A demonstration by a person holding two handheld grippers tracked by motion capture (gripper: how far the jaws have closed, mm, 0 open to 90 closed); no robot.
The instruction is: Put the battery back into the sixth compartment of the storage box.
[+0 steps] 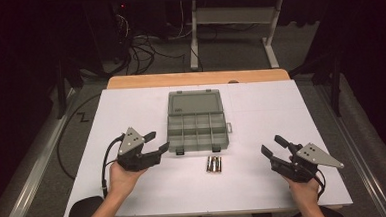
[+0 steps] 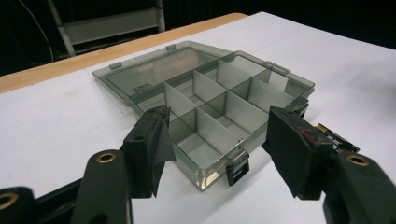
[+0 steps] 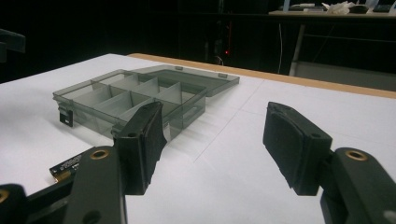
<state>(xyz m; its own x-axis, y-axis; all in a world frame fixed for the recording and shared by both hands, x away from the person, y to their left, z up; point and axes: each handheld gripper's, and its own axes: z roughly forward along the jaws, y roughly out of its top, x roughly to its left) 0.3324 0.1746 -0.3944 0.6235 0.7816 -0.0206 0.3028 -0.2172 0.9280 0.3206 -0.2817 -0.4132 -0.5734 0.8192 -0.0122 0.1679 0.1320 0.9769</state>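
A grey see-through compartment box (image 1: 197, 131) lies open in the middle of the white table (image 1: 131, 106), its lid (image 1: 194, 102) flat behind it. The divided cells look empty in the left gripper view (image 2: 219, 121) and the right gripper view (image 3: 126, 100). Batteries (image 1: 214, 163) lie side by side just in front of the box; their ends show past a jaw (image 2: 337, 140) (image 3: 67, 165). My left gripper (image 1: 156, 142) rests open at the box's front left corner. My right gripper (image 1: 274, 145) is open, to the right of the batteries, with nothing between its jaws.
The table has a wooden strip (image 1: 194, 78) along its far edge. Beyond it stand a white table frame (image 1: 236, 16) and loose cables (image 1: 143, 51) on the floor. White surface stretches left and right of the box.
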